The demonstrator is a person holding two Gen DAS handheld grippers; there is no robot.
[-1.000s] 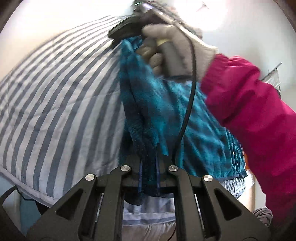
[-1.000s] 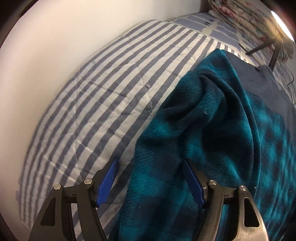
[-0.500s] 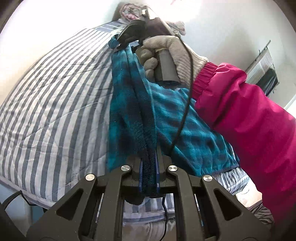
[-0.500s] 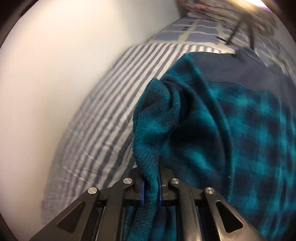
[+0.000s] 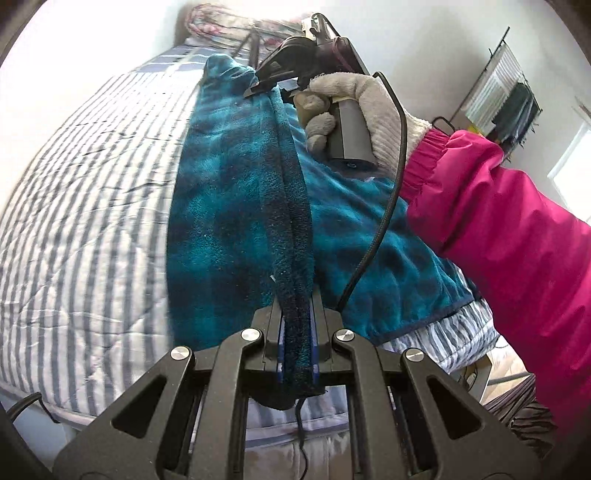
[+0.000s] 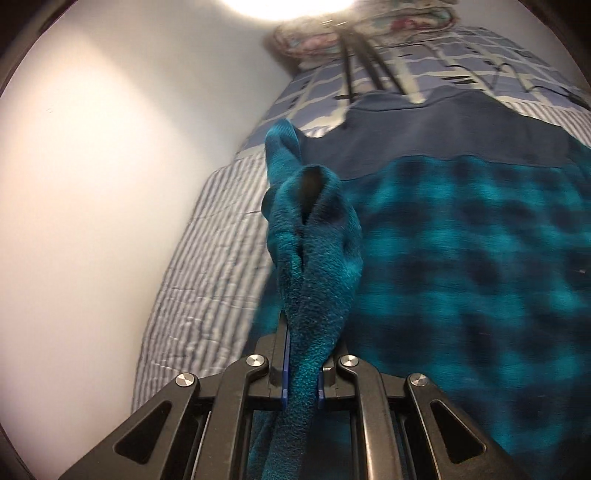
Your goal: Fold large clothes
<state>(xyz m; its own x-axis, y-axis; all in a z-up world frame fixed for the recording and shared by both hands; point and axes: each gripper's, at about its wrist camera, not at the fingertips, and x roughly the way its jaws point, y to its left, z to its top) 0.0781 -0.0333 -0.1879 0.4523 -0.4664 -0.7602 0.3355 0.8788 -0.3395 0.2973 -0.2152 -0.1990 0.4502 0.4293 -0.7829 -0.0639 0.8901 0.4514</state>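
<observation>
A large teal and dark blue plaid fleece garment (image 5: 229,206) lies on a striped bed (image 5: 81,206). My left gripper (image 5: 297,347) is shut on its near folded edge, lifted off the bed. My right gripper (image 5: 269,83), held by a gloved hand, is shut on the far end of the same edge, so the edge stretches between both grippers. In the right wrist view, the right gripper (image 6: 302,380) pinches a bunched fold of the garment (image 6: 461,251), whose plain navy upper part (image 6: 424,147) lies beyond.
A white wall (image 6: 110,184) runs along the bed's far side. Floral bedding (image 5: 229,26) and dark tripod legs (image 6: 362,62) sit at the head of the bed. A drying rack (image 5: 498,85) stands to the right. The pink sleeve (image 5: 517,229) crosses the right.
The right gripper went from open over the garment to shut on its edge. Both grippers have lifted the edge and drawn it taut, the right one moving farther up the bed.
</observation>
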